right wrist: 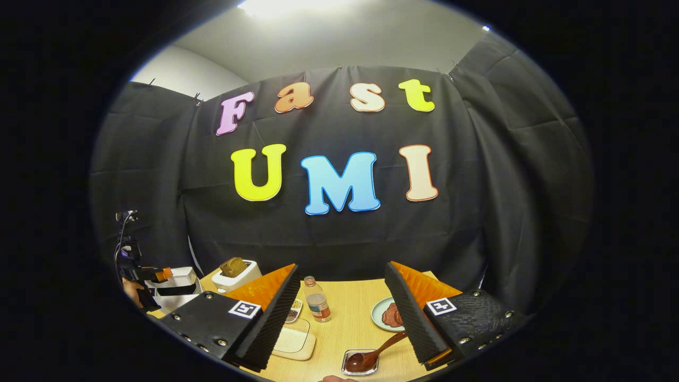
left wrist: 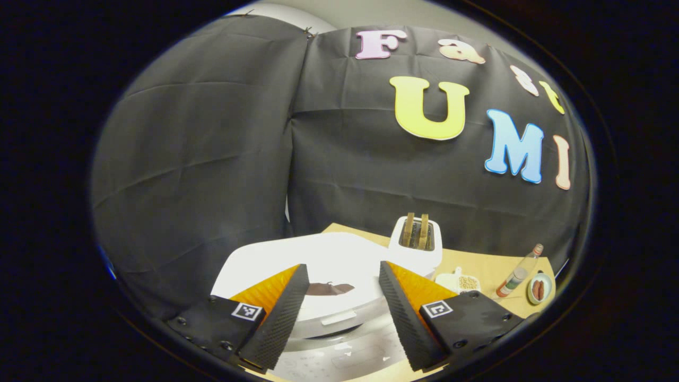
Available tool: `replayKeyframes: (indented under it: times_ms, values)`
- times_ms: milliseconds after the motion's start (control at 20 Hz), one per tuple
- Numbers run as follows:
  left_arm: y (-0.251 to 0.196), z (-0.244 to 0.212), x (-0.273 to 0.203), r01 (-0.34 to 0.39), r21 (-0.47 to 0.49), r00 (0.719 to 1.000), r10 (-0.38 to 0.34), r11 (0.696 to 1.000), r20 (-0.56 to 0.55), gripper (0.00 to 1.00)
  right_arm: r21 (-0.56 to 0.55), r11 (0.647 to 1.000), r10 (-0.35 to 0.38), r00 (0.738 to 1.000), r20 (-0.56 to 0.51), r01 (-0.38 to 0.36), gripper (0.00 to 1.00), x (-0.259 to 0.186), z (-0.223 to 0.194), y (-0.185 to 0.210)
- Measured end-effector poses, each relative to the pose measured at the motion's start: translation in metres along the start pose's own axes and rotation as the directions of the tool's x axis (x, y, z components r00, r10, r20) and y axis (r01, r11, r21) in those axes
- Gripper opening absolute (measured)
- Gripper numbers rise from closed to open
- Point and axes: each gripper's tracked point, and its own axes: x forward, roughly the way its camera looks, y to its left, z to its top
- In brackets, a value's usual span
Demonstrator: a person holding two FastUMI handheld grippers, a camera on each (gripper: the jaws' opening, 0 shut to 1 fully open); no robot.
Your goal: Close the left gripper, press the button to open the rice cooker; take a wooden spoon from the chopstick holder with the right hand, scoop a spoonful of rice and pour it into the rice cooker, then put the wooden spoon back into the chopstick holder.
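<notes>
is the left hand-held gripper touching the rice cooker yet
Apart. In the left gripper view the left hand-held gripper hangs open above the rice cooker, whose white lid shows unpressed between its fingers.

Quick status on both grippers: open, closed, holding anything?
Left gripper: open, empty, over the rice cooker.
Right gripper: open, empty, above the wooden spoon.

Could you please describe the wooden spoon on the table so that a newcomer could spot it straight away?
In the right gripper view, start from the pale wooden table and go to its near edge. The wooden spoon lies there, its bowl in a small square dish, handle angled up towards the plate. It is the only long-handled dark brown utensil there.
</notes>
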Motion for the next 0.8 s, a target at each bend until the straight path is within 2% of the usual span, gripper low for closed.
replayKeyframes:
  times_ms: [150, 200, 300, 400, 450, 600, 700, 750, 800]
  values:
    - [-0.003, -0.014, 0.001, 0.015, 0.005, 0.999, -0.015, 1.000, -0.041, 0.91, -0.013, 1.000, 0.011, 1.000, -0.002, -0.011, 0.98, 0.000, -0.001, 0.006]
    - [-0.003, -0.018, 0.002, 0.019, 0.009, 0.999, -0.019, 1.000, -0.050, 0.96, -0.014, 1.000, 0.013, 1.000, -0.002, -0.013, 0.98, 0.001, -0.001, 0.007]
    - [-0.004, -0.023, 0.003, 0.023, 0.022, 0.998, -0.022, 0.999, -0.064, 0.91, -0.007, 1.000, 0.016, 1.000, -0.009, -0.016, 0.98, 0.001, -0.003, 0.008]
    - [-0.004, -0.028, 0.004, 0.025, 0.026, 0.997, -0.023, 0.999, -0.078, 0.94, -0.003, 1.000, 0.013, 1.000, -0.015, -0.013, 0.98, 0.002, -0.003, 0.007]
    - [-0.004, -0.030, 0.004, 0.026, 0.027, 0.997, -0.024, 0.999, -0.080, 0.91, -0.005, 1.000, 0.013, 1.000, -0.016, -0.013, 0.98, 0.001, -0.004, 0.007]
    - [-0.005, -0.040, 0.007, 0.028, 0.054, 0.994, -0.023, 0.998, -0.103, 0.94, -0.009, 1.000, 0.015, 1.000, -0.020, -0.015, 0.98, 0.001, -0.006, 0.009]
    - [-0.006, -0.047, 0.008, 0.030, 0.061, 0.992, -0.022, 0.998, -0.125, 0.91, -0.010, 1.000, 0.015, 1.000, -0.025, -0.015, 0.98, 0.000, -0.008, 0.009]
    - [-0.006, -0.050, 0.008, 0.031, 0.060, 0.990, -0.022, 0.998, -0.136, 0.94, -0.015, 1.000, 0.012, 1.000, -0.028, -0.013, 0.98, -0.001, -0.009, 0.008]
    - [-0.006, -0.053, 0.009, 0.028, 0.056, 0.989, -0.020, 0.998, -0.144, 0.91, -0.021, 1.000, 0.012, 0.999, -0.031, -0.013, 0.98, -0.002, -0.011, 0.007]
